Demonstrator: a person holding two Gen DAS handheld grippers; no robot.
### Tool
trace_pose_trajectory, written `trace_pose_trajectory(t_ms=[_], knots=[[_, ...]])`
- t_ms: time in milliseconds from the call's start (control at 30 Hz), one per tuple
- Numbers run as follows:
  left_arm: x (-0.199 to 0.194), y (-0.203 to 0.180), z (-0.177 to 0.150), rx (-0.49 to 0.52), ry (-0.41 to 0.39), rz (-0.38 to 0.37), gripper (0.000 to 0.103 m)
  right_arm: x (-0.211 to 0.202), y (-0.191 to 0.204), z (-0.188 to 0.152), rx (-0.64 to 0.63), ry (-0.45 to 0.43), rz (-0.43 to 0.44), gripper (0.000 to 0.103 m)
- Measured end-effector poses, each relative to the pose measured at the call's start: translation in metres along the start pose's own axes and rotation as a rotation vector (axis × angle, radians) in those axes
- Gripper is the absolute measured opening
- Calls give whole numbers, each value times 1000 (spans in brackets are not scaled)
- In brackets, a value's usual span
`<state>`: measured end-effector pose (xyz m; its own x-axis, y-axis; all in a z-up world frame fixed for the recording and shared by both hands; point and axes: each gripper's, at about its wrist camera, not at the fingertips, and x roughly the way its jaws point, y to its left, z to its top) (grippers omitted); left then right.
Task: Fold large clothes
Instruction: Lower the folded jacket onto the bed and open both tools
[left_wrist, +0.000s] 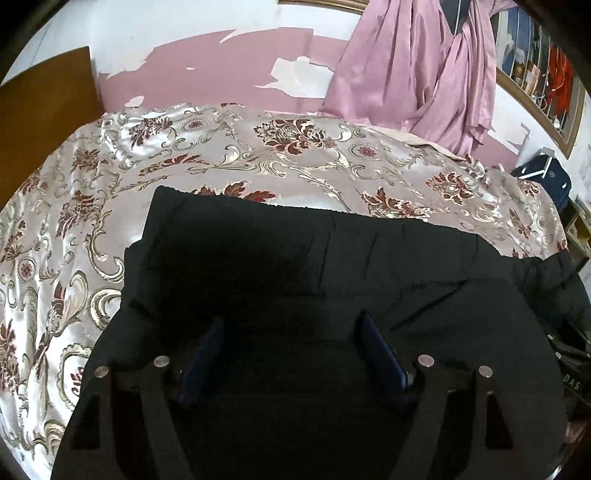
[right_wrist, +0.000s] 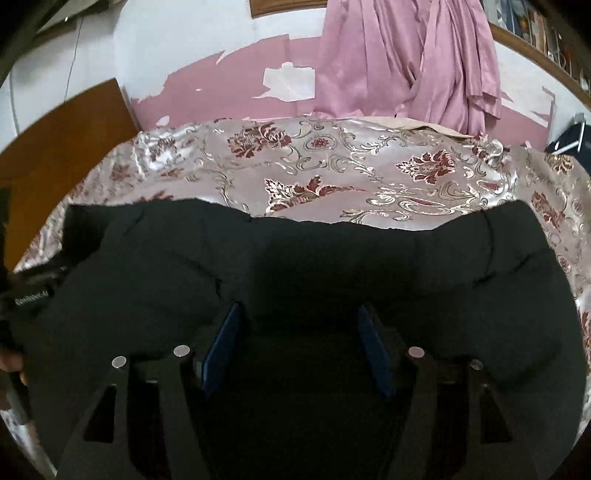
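Note:
A large black garment (left_wrist: 280, 266) lies spread on a bed with a shiny floral cover (left_wrist: 229, 155). It also fills the lower half of the right wrist view (right_wrist: 295, 258). My left gripper (left_wrist: 291, 325) is open, its blue-padded fingers (left_wrist: 376, 350) wide apart just above the black cloth with nothing between them. My right gripper (right_wrist: 301, 314) is open too, blue pads (right_wrist: 373, 347) apart over the garment's middle. The other gripper's black body (right_wrist: 33, 291) shows at the left edge of the right wrist view.
A pink satin curtain (left_wrist: 417, 66) hangs behind the bed against a pink and white peeling wall (left_wrist: 229, 59). A brown wooden board (left_wrist: 44, 122) stands at the left. A shelf with items (left_wrist: 535, 74) and a dark bag (left_wrist: 546, 177) are at the right.

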<state>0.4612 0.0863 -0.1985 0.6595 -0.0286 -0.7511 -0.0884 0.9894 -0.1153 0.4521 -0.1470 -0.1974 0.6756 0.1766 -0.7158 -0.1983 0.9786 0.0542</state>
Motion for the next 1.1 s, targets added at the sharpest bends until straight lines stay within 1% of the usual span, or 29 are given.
trace_pose_trajectory(t_ms=[133, 233, 367, 467, 500, 567, 600, 633, 667, 733, 800, 900, 933, 1000, 1100], knots=[[3, -1, -5, 2, -20, 2, 77, 3, -4, -1, 26, 5, 25, 61], [5, -2, -9, 1, -45, 6, 77, 6, -4, -3, 26, -3, 24, 61], [4, -4, -15, 3, -86, 17, 77, 8, -2, -9, 18, -34, 5, 61], [-9, -5, -22, 2, -117, 10, 78, 4, 5, -12, -5, -65, -29, 61], [-15, -3, -23, -2, -109, 5, 79, -2, 7, -13, -12, -78, -38, 61], [-28, 0, -27, -11, -77, 15, 84, -16, 7, -15, -14, -84, -37, 65], [-37, 1, -29, -7, -69, 26, 85, -25, 5, -16, -3, -77, -28, 72], [-49, 1, -32, 5, -66, 55, 89, -37, 3, -19, 9, -74, -17, 80], [-60, 0, -35, 13, -68, 81, 90, -48, 3, -23, 11, -77, -16, 81], [-79, -1, -40, 22, -64, 99, 91, -72, 5, -31, 8, -82, -25, 82], [-101, -3, -46, 34, -61, 91, 91, -94, 6, -37, 25, -79, -28, 82], [-137, -10, -55, 77, -83, 93, 91, -135, 7, -43, 69, -98, 8, 83], [-146, -12, -58, 93, -90, 96, 92, -147, 9, -44, 74, -109, 16, 85], [-165, -15, -65, 131, -102, 108, 93, -169, 12, -47, 73, -131, 29, 88], [-185, -16, -72, 173, -111, 124, 93, -199, 12, -50, 68, -162, 37, 89]])
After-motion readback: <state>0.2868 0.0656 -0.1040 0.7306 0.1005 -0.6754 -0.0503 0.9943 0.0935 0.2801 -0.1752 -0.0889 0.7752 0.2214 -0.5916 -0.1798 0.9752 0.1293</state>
